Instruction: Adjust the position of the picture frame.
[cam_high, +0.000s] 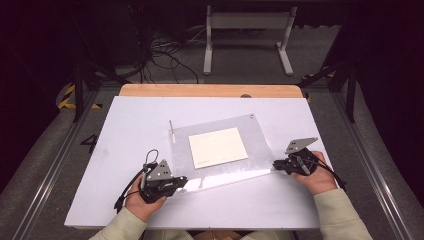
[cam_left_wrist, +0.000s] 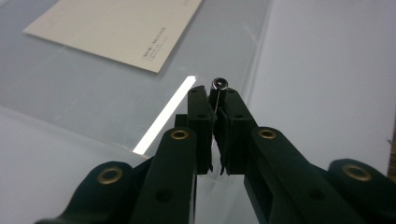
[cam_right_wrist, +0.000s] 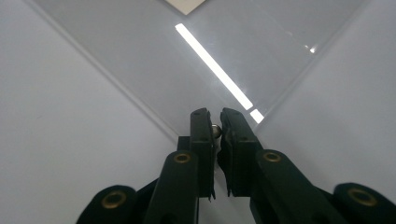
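1. Nearest the camera, the left gripper (cam_left_wrist: 217, 100) is clamping its jaws on a screw (cam_left_wrist: 219, 84) at the near-left corner of the clear panel (cam_high: 260, 137).
2. The right gripper (cam_right_wrist: 213, 123) is pinching a stud (cam_right_wrist: 216, 130) at the near-right corner.
3. The panel is lying flat mid-table, its long axis running gripper to gripper, covering a cream card (cam_high: 218, 146).
4. The white table (cam_high: 130, 125) is lying around it.
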